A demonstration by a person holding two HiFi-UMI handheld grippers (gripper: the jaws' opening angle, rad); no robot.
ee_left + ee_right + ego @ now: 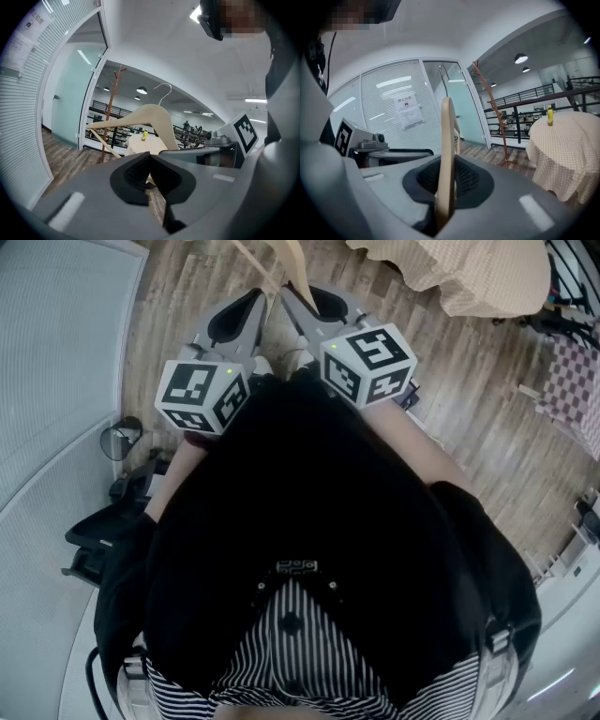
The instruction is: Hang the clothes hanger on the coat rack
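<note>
Right tool (443, 187) clamps the wooden hanger (447, 140) edge-on, and the left tool (149, 172) pinches its lower bar. Coat rack (490, 101) stands well apart by the glass — the posted notice (408, 110) there is too small to read.

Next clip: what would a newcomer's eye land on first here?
The pale wooden hanger, clamped edge-on in the right gripper and also held by the left gripper, fills both gripper views. Beyond it stands the thin brown coat rack, with a cloth-covered table to its right.
</note>
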